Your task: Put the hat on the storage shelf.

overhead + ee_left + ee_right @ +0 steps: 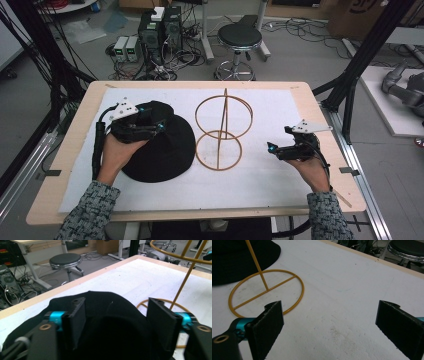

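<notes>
A black hat (167, 152) lies flat on the white cloth at the left of the table. My left gripper (159, 121) is low over its crown. In the left gripper view the jaws of my left gripper (117, 315) stand apart astride the black hat (107, 302), with its fabric between them and no pinch to be seen. A gold wire stand (222, 127) of two rings on a post stands just right of the hat. My right gripper (272, 147) hovers to the right of the stand. In the right gripper view my right gripper (329, 322) is wide open over bare cloth.
The white cloth (280, 107) covers most of the wooden table (75, 150). The stand's base ring (265, 287) lies left of the right jaws, with the hat's brim (234, 262) behind it. A black stool (239, 37) and computer cases (160, 27) stand beyond the far edge.
</notes>
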Available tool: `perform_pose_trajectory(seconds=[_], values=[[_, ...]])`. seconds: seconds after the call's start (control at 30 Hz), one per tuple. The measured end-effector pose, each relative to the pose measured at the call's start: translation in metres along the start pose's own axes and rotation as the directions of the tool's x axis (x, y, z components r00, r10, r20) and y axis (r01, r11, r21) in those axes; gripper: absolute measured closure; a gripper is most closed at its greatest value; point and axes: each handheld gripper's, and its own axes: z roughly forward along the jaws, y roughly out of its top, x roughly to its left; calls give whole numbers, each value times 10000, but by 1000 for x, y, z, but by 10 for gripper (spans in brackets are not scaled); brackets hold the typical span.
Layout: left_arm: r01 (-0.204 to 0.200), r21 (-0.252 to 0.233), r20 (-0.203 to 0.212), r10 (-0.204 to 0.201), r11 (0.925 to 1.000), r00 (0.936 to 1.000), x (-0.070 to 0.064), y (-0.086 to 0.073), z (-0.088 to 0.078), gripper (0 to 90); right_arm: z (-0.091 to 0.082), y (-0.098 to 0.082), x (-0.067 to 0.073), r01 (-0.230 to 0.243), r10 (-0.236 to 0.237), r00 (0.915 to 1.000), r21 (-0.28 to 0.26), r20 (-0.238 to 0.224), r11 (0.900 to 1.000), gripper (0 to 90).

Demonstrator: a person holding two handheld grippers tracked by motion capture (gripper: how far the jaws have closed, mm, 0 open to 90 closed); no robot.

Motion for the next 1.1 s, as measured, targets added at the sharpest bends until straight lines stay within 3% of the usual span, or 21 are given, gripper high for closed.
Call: perform_pose_trajectory(seconds=[0.33,0.6,0.83,1.1], values=[[91,181,171,-95,9998,9998,4,-6,-2,618,3,1,1,68,-68,10000,14,-12,10000,76],[-192,232,157,189,9995,9997,4,-5,-4,767,3,1,1,47,-47,10000,27,-62,10000,76],[-452,203,91,451,9988,9989,3,2,-12,798,0,1,-1,-36,35,10000,-159,-58,9999,76],[-394,-68,-180,392,9992,9991,12,11,-27,801,-3,2,-3,-151,149,9999,-328,-61,9993,76]])
